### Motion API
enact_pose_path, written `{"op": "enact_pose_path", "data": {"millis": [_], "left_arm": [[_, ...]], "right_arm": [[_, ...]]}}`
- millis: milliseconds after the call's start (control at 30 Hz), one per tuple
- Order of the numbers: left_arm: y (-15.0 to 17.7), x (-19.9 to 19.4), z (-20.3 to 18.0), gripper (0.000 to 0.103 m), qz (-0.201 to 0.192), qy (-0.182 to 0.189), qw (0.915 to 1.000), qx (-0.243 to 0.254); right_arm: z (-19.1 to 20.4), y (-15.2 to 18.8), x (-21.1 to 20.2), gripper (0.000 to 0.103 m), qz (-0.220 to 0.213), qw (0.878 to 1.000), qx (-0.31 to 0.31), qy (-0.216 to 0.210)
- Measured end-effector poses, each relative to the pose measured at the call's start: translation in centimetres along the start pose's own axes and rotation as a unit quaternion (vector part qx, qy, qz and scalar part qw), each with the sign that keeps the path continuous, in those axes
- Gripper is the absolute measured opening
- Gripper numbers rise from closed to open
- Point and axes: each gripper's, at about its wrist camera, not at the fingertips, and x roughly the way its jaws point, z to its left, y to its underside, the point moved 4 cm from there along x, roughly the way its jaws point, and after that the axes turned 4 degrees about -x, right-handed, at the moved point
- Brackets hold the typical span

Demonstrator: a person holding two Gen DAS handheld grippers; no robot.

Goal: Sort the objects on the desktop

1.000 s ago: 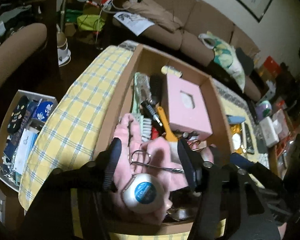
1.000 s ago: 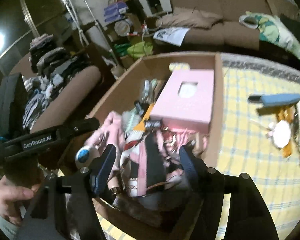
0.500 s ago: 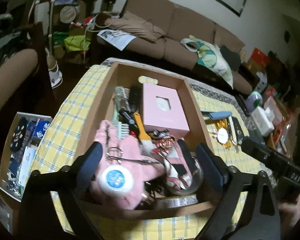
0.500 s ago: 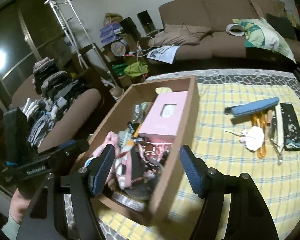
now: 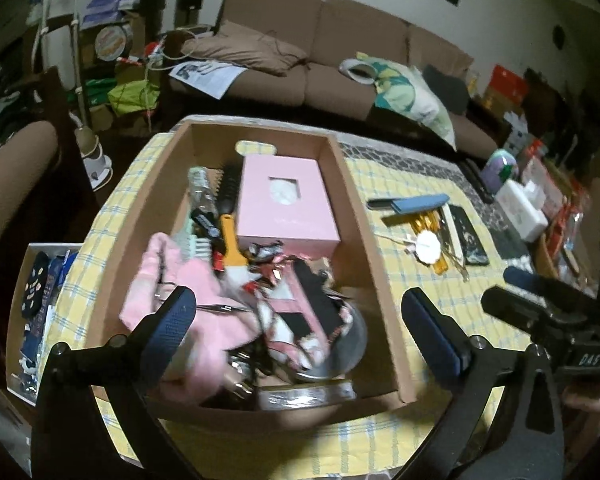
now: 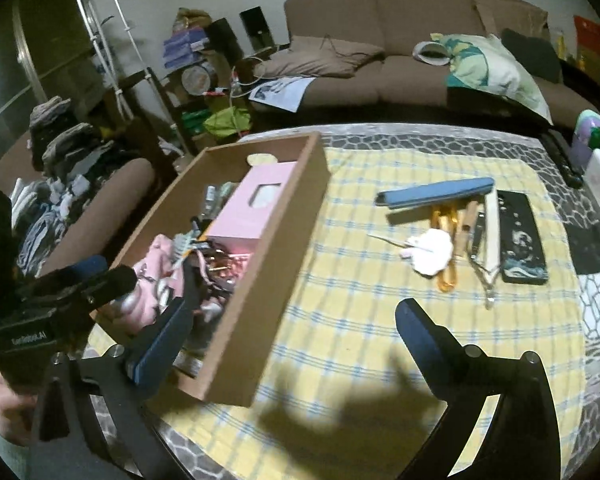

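Both tools stood spread wide with nothing between the jaws. The left gripper (image 5: pixel 300 316) hung over the near end of the cardboard box (image 5: pixel 376 264). The right gripper's (image 6: pixel 296 320) jaws had just been opening; it straddled the box's near corner and the yellow checked cloth (image 6: pixel 340 312). In the box lay a pink tissue box (image 5: pixel 286 204), a pink cloth (image 5: pixel 204 304) and a blurred heap of small items. Well apart on the cloth lay a blue case (image 6: pixel 434 194), a dark patterned case (image 6: pixel 522 236) and a white puff (image 6: pixel 430 252)
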Motion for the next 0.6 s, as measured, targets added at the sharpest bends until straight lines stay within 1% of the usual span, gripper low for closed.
{"op": "enact_pose_path", "data": {"millis": [133,300,467,600], "left_arm": [[0.2,0.0,-2.2,0.103,0.0,0.002,0.9997,0.022],[0.3,0.4,-5.0,0.103,0.003,0.01,0.999,0.044],[0.5,1.6,-8.1,0.103,0.011,0.022,0.9978,0.062],[0.6,3.1,-11.1,0.103,0.015,0.027,0.9961,0.083]], "right_arm": [[-1.9,0.1,-1.2,0.103,-0.006,1.0,0.014,0.013],[-5.2,0.6,-2.7,0.103,-0.011,0.999,0.036,0.03],[-10.7,1.5,-4.0,0.103,-0.016,0.995,0.08,0.061],[-14.6,2.1,-4.5,0.103,-0.015,0.991,0.088,0.098]]}}
